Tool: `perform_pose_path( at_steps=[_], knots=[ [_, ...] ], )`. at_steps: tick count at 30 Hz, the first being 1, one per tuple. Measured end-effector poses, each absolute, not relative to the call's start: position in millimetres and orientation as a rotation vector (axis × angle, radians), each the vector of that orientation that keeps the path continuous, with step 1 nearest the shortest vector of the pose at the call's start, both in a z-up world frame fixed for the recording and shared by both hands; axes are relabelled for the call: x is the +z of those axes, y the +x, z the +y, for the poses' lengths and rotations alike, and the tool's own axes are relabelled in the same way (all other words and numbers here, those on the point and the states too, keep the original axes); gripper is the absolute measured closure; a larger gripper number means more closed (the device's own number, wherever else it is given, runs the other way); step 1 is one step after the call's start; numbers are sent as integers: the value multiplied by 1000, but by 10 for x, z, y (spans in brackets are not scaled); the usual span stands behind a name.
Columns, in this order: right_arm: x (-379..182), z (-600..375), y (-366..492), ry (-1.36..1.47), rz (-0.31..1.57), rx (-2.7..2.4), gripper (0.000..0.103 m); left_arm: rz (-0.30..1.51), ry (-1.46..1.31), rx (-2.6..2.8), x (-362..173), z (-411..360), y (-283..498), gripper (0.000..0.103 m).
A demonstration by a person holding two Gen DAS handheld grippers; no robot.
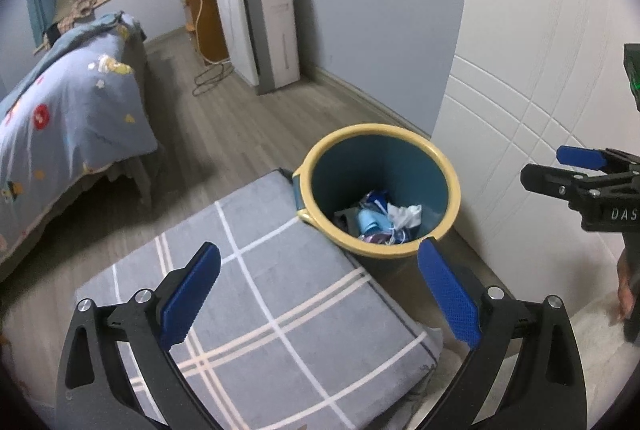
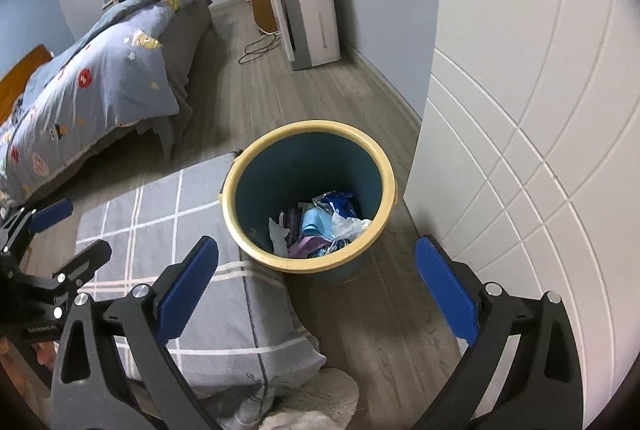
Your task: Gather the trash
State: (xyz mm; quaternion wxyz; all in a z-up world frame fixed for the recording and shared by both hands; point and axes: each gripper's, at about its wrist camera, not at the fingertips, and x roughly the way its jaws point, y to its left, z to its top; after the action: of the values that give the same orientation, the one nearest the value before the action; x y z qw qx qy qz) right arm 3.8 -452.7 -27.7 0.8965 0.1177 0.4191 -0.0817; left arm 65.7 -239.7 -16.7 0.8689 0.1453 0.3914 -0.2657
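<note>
Crumpled plastic and paper trash (image 2: 320,226) in bin (image 2: 248,165): light, soft, slippery; pinch loose folds. Bin at 12 o'clock. Left tool (image 1: 320,290) and right tool (image 2: 316,286) wide, empty.

Floor (image 2: 328,109): grey wood planks.
On floor: yellow-rimmed bin (image 2: 240,173) holding trash (image 2: 320,226), checked grey mat (image 1: 260,290) touching bin, bed (image 2: 100,81), white appliance (image 2: 312,1).

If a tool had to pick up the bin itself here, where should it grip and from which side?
Probably the yellow rim of the bin, from above, one finger inside and one outside: the bin stands upright with an open mouth, and the rim is a thin raised lip. The floor side is free; the grey checked cushion crowds the other.
</note>
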Motion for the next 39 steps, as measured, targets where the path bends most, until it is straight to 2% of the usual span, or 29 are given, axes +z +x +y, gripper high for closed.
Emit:
perform_pose_path(
  at_steps=[39],
  knots=[
    [-292, -4439, 46, 201, 877, -174, 6, 844, 264, -557, -153, -2370, 701, 5]
  ],
)
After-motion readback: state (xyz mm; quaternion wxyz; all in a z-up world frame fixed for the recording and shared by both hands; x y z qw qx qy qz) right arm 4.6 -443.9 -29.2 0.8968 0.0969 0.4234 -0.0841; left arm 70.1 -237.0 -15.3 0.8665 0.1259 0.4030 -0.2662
